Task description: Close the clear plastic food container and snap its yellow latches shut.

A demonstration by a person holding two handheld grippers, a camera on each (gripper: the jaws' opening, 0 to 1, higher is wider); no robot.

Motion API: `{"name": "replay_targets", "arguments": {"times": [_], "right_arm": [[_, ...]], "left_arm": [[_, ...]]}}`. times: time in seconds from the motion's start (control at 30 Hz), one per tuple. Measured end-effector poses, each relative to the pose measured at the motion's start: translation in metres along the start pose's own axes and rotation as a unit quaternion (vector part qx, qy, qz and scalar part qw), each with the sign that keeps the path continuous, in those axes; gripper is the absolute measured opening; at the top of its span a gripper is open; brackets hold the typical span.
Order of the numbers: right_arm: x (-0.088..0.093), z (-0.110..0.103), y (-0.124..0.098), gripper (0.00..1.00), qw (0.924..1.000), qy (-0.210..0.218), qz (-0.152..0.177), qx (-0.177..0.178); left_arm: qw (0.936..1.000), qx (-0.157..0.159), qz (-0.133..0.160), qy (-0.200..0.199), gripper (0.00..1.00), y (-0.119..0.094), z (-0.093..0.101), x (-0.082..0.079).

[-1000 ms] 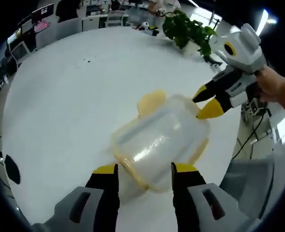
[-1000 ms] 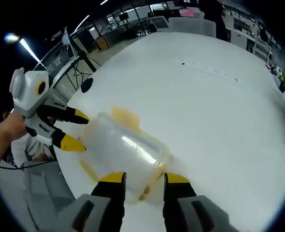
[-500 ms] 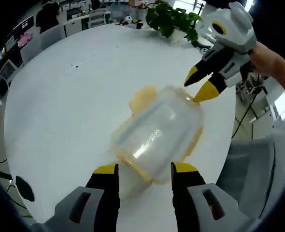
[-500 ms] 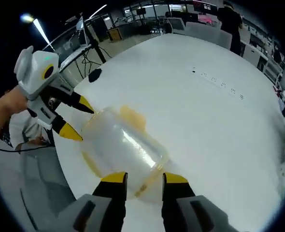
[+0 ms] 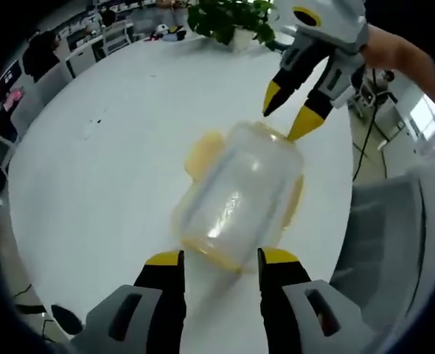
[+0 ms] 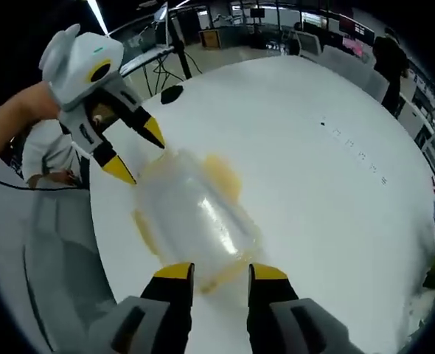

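Honestly, best to press each yellow latch (image 5: 204, 150) squarely. Clear container (image 5: 236, 200) mid-frame on white table (image 5: 92, 184), left gripper (image 5: 219, 258) and right gripper (image 6: 213, 271) at opposite ends, jaws apart, gripping nothing.

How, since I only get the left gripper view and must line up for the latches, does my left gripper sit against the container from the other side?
Observer: In the right gripper view, the left gripper is open. Its two yellow tips point at the end of the container nearest the table edge. I cannot tell whether they touch it.
Operator: And the right gripper's own jaws, from behind?
Observer: The right gripper is open too. The container's opposite end sits just ahead of the gap between its yellow tips.
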State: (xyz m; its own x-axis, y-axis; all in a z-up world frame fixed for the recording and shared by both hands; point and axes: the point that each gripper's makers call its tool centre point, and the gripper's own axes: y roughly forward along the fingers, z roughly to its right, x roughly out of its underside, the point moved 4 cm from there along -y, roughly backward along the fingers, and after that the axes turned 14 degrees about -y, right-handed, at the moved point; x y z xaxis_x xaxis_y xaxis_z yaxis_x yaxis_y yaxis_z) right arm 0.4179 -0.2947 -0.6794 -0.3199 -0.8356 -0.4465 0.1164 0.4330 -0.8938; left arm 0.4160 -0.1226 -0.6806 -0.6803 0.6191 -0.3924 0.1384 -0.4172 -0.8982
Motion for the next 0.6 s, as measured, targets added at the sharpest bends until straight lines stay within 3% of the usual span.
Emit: {"name": "replay_targets", "arguments": {"times": [0.07, 0.33, 0.43, 0.6], "right_arm": [[-0.001, -0.001, 0.000, 0.26, 0.9995, -0.031, -0.006, -0.006], [-0.008, 0.000, 0.002, 0.25, 0.9979, -0.063, -0.010, -0.012], [-0.012, -0.001, 0.002, 0.24, 0.9961, -0.087, -0.006, -0.014], [-0.019, -0.004, 0.004, 0.24, 0.9913, -0.130, -0.006, -0.019]], "left_arm": [[0.9996, 0.002, -0.004, 0.026, 0.36, -0.001, 0.000, -0.001], [0.9981, 0.010, -0.009, 0.060, 0.36, -0.001, 0.001, -0.006], [0.9951, 0.014, -0.007, 0.098, 0.36, -0.002, 0.004, -0.009], [0.9917, 0.015, -0.011, 0.127, 0.36, 0.001, 0.007, -0.011]]}}
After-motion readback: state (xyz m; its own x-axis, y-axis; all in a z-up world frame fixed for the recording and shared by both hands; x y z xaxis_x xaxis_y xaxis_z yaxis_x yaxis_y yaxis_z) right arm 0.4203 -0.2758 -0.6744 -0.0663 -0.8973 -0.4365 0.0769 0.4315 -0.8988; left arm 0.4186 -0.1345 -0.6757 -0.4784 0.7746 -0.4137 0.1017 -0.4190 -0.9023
